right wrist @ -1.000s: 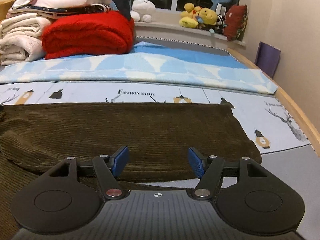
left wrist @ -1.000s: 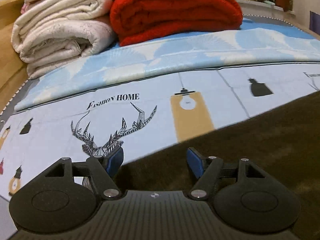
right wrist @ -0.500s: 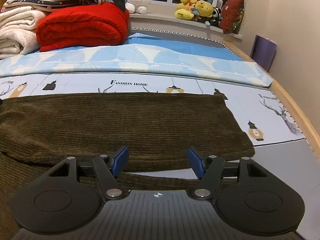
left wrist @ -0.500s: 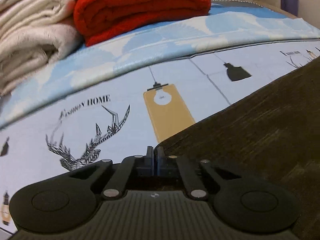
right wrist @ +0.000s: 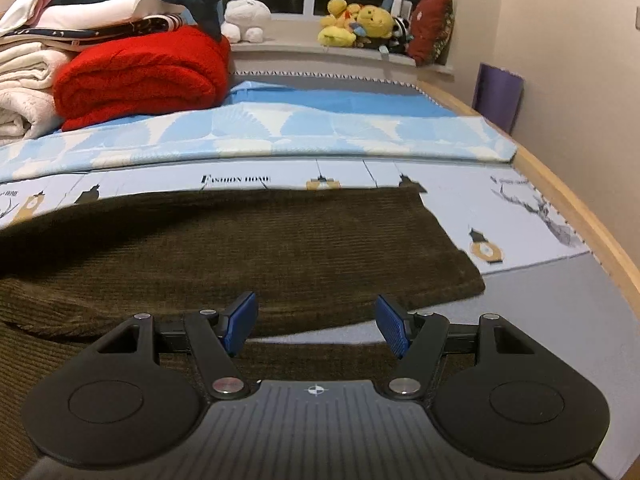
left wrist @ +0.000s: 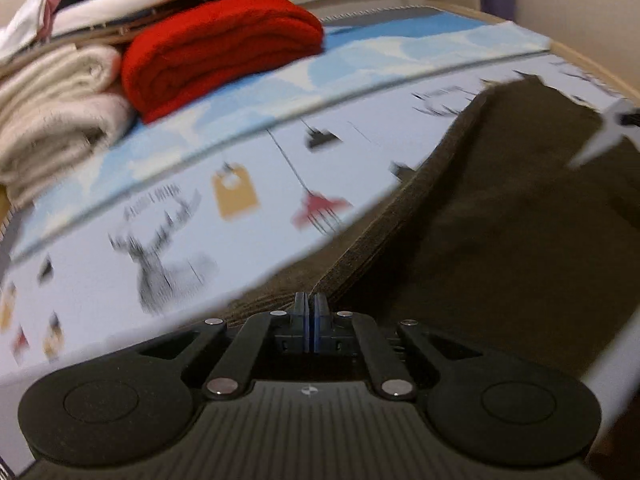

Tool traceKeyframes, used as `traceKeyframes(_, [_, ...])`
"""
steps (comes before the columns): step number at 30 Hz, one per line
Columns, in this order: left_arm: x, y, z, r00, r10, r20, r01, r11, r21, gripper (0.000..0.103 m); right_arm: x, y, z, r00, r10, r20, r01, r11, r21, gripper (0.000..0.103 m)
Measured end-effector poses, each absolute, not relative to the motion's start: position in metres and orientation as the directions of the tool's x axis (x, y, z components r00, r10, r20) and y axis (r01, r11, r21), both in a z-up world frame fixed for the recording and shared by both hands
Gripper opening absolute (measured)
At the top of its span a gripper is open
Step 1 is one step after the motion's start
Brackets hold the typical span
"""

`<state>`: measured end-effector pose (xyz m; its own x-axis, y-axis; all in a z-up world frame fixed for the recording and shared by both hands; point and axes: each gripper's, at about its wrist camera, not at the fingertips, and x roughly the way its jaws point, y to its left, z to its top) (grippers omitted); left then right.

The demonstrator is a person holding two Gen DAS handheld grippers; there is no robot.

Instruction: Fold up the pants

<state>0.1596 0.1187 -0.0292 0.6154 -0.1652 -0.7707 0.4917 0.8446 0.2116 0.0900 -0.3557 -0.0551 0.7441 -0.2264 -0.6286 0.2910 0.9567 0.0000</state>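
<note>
Your left tongs (left wrist: 309, 322) pinch the pants (left wrist: 500, 240) edge thinly, right tongs (right wrist: 316, 326) gape empty at lower centre; corduroy may slip mid-fold.

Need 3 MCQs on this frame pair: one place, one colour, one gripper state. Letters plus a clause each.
1. Where does the red blanket lie?
A. On the window sill
B. On the bed, beside the cream blankets
C. On the pants

2. What colour are the pants?
A. Dark olive-brown
B. Blue
C. Red

3. How is the left gripper?
A. Wide open above the sheet
B. Out of view
C. Shut on the pants' edge

Key:
1 B, it sits on the bed directly right of the cream stack.
2 A, the corduroy reads dark olive-brown in both views.
3 C, its blue pads meet with fabric pinched and lifted; the right gripper is open.
</note>
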Motion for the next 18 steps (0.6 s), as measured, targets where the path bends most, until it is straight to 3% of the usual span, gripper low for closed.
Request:
traceKeyframes(2, [0.144, 0.129, -0.039, 0.558, -0.185, -0.809, 0.479, 0.868, 0.132, 0.0, 0.088, -0.356, -0.055, 0.75, -0.22, -0.624, 0.289, 0.957, 0.011, 0.066])
traceKeyframes(5, [0.145, 0.166, -0.036, 0.551, -0.173, -0.816, 0.264, 0.964, -0.026, 0.002, 0.087, -0.355, -0.056, 0.754, -0.22, -0.619, 0.287, 0.958, 0.01, 0.064])
traceKeyframes(7, [0.15, 0.198, -0.035, 0.538, -0.234, -0.81, 0.092, 0.971, -0.22, 0.01, 0.088, -0.357, -0.056, 0.757, -0.216, -0.617, 0.292, 0.956, 0.024, 0.059])
traceKeyframes(9, [0.155, 0.223, -0.047, 0.497, -0.262, -0.827, -0.056, 0.942, -0.332, 0.03, 0.089, -0.362, -0.056, 0.761, -0.205, -0.616, 0.304, 0.951, 0.059, 0.05])
traceKeyframes(11, [0.159, 0.237, -0.064, 0.434, -0.265, -0.861, -0.17, 0.915, -0.367, 0.042, 0.09, -0.367, -0.056, 0.762, -0.196, -0.618, 0.326, 0.939, 0.104, 0.042])
traceKeyframes(12, [0.162, 0.242, -0.073, 0.403, -0.271, -0.874, -0.214, 0.901, -0.378, 0.042, 0.091, -0.372, -0.056, 0.763, -0.188, -0.619, 0.345, 0.927, 0.145, 0.039])
traceKeyframes(13, [0.168, 0.245, -0.078, 0.385, -0.279, -0.88, -0.241, 0.89, -0.388, 0.042, 0.092, -0.375, -0.057, 0.764, -0.181, -0.62, 0.361, 0.915, 0.178, 0.039])
traceKeyframes(18, [0.184, 0.248, -0.096, 0.356, -0.283, -0.891, -0.334, 0.851, -0.404, 0.061, 0.099, -0.388, -0.062, 0.774, -0.129, -0.62, 0.397, 0.861, 0.317, 0.041])
